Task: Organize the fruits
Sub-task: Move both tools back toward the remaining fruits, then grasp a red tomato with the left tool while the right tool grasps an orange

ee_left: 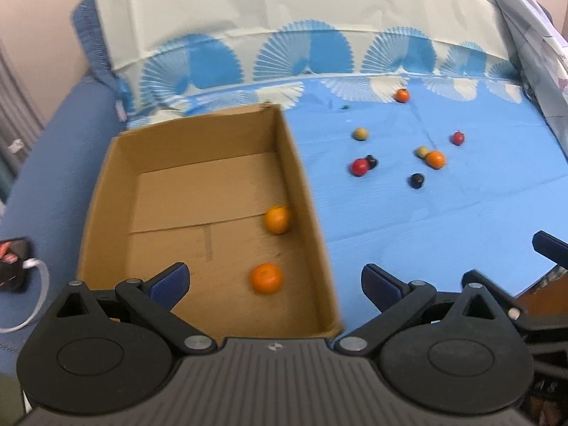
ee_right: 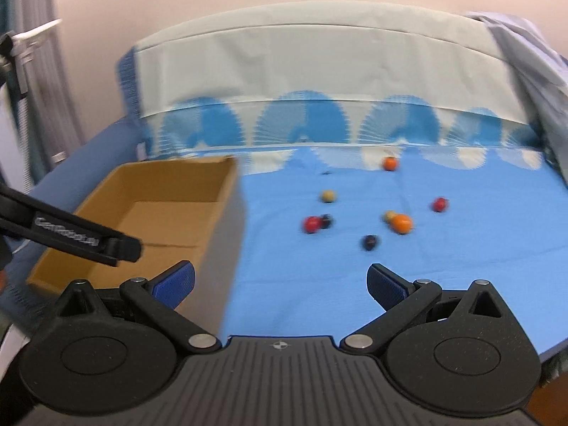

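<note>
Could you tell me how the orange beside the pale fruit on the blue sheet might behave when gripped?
The orange looks round, so it would probably roll if nudged. It touches the pale fruit, which might get bumped. The sheet looks soft, perhaps slowing it.

My left camera looks steeply down into the open brown cardboard box (ee_left: 198, 191), close by. My right camera sits farther right, facing forward over the light-blue bed sheet (ee_right: 443, 277). Both share the box and scattered small round fruits (ee_left: 401, 156).
</note>
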